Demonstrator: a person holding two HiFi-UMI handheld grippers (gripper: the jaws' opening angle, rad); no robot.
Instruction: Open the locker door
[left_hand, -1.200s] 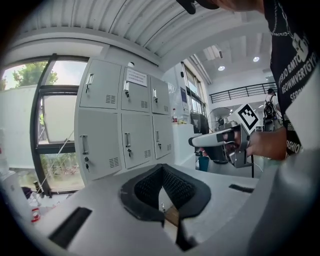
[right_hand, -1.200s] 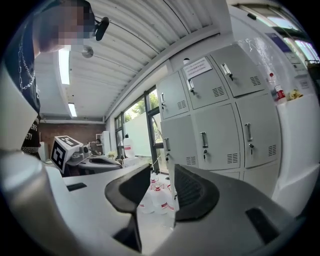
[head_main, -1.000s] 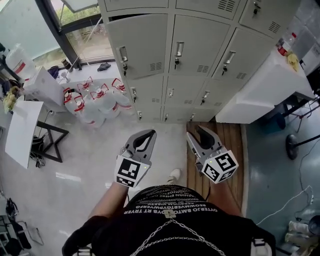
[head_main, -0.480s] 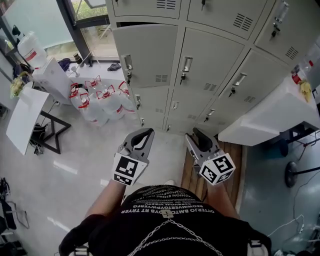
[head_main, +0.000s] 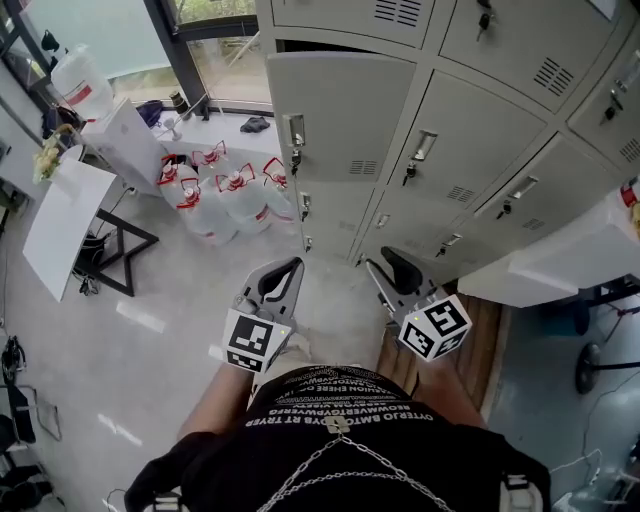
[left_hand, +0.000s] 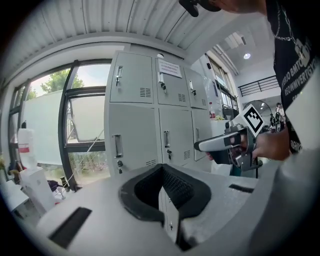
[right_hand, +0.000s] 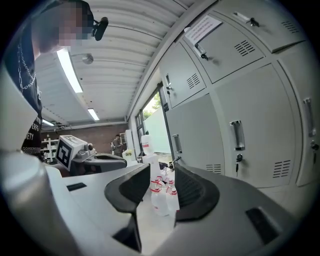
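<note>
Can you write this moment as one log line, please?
left gripper: fingers together, empty | right gripper: fingers apart, empty | locker door: not touched yet

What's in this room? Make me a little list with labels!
place: room with grey lockers
doors: most look shut; one door has a dark gap along its top
left gripper: fingers together, holding nothing
right gripper: fingers apart, holding nothing
touching the lockers: neither gripper
also there: water bottles with red tops, left of the lockers
</note>
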